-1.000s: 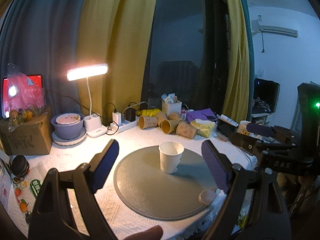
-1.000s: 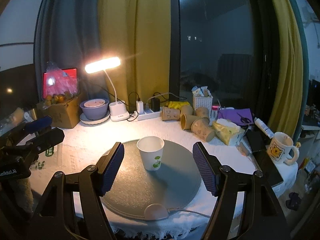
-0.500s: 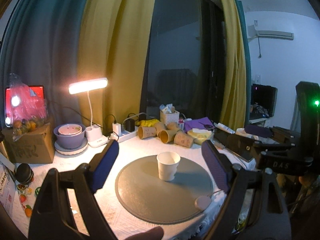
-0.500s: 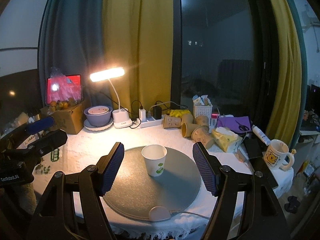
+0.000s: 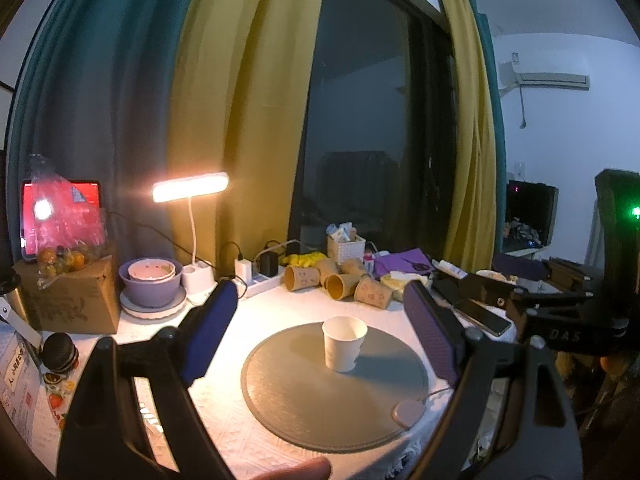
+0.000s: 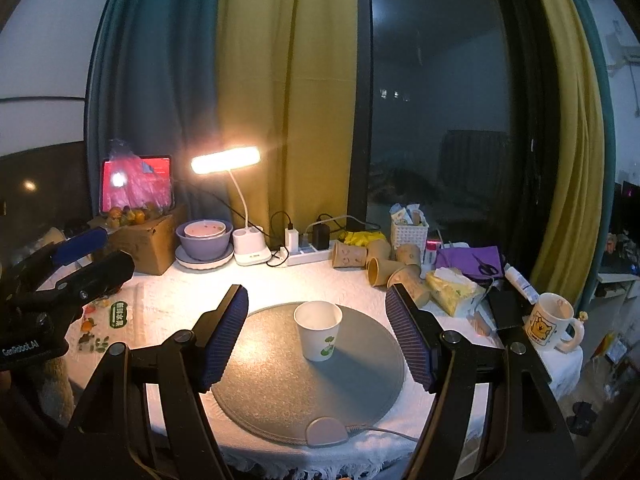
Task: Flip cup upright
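Both grippers have drawn back and risen since a second ago, so the cup (image 6: 318, 330) now looks smaller and farther in each view, while it has not moved on the mat (image 6: 280, 392). It stands upright, mouth up, near the middle of the round grey mat, with its green print facing the right gripper (image 6: 316, 340). The right gripper has its jaws wide apart and holds nothing; the cup is seen between the pads but well beyond them. The left gripper (image 5: 320, 336) is the same: jaws apart, empty, the cup (image 5: 344, 343) far ahead of it. Some brown cups (image 6: 384, 264) lie on their sides at the far edge of the table (image 6: 168, 300), near the lamp (image 6: 240, 208).

I judge the flip is already done, and the step in hand is the retreat. To do it well, keep both grippers spread and pull straight back and up, so no pad brushes the light paper cup, which would tip easily.
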The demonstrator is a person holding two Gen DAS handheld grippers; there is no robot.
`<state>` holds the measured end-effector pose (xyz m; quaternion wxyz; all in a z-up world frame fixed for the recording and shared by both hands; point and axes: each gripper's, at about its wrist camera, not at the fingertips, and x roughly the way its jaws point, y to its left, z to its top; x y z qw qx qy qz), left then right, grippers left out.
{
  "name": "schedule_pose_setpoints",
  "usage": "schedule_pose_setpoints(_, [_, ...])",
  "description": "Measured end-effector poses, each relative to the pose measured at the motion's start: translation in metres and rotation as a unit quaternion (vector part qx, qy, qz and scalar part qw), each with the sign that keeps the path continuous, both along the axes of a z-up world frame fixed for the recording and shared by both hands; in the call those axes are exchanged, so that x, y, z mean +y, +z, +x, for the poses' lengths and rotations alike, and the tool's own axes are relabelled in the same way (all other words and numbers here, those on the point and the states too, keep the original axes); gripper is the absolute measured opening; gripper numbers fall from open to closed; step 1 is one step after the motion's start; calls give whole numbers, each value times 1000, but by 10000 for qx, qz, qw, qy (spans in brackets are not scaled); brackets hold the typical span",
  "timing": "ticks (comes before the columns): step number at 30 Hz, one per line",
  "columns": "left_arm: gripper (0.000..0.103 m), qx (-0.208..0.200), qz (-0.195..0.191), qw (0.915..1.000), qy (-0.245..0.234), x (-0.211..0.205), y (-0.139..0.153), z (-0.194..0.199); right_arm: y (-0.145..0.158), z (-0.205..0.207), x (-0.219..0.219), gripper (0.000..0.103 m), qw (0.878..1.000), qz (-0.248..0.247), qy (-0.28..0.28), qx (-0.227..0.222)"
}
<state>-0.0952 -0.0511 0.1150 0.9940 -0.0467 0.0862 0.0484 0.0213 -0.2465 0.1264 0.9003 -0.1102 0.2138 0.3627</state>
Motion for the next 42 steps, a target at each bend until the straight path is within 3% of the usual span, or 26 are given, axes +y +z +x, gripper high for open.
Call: schedule_pose_setpoints(42, [86, 64, -40, 9999, -79, -6, -1, 3, -9, 1, 2, 74, 9999, -69, 22, 135])
